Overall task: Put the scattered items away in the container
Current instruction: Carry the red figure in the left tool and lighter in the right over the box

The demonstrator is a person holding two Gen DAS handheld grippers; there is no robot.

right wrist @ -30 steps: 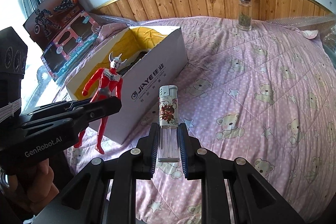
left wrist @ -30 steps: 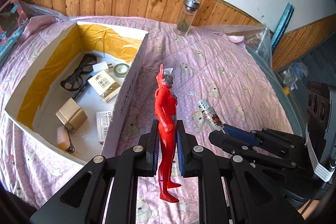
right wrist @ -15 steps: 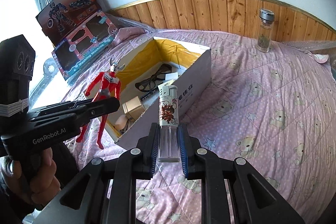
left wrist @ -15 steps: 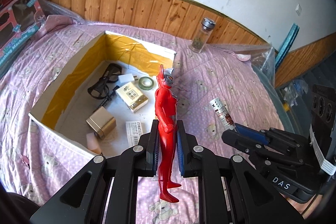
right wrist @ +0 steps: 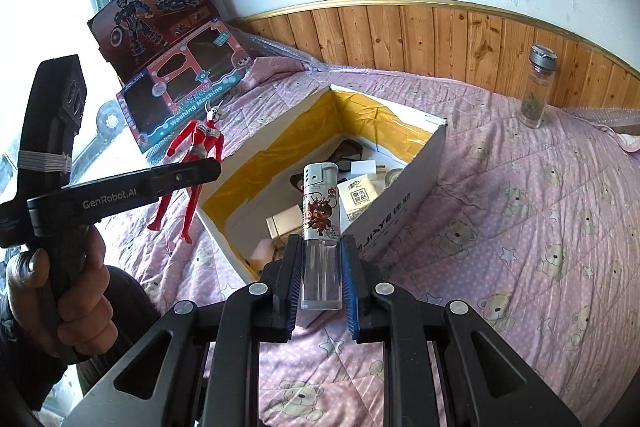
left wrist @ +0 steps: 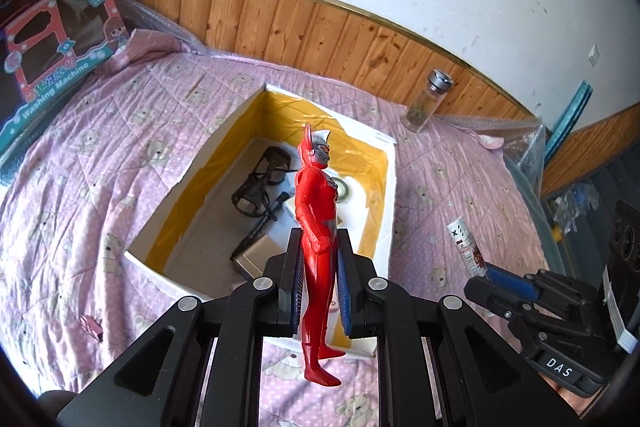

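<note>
Gripping a red toy figure (left wrist: pixel 317 227) by its legs, the left gripper (left wrist: pixel 318 279) has its fingers closed on it, head pointing away from them. Just beyond those fingers lies the open cardboard box (left wrist: pixel 390 195) on the pink bed quilt (left wrist: pixel 80 167), with glasses (left wrist: pixel 260 181) inside. The right gripper (right wrist: pixel 322 279) has its fingers clamped on a lighter (right wrist: pixel 321 223), whose metal cap rises ahead of them in front of the box's near corner.
</note>
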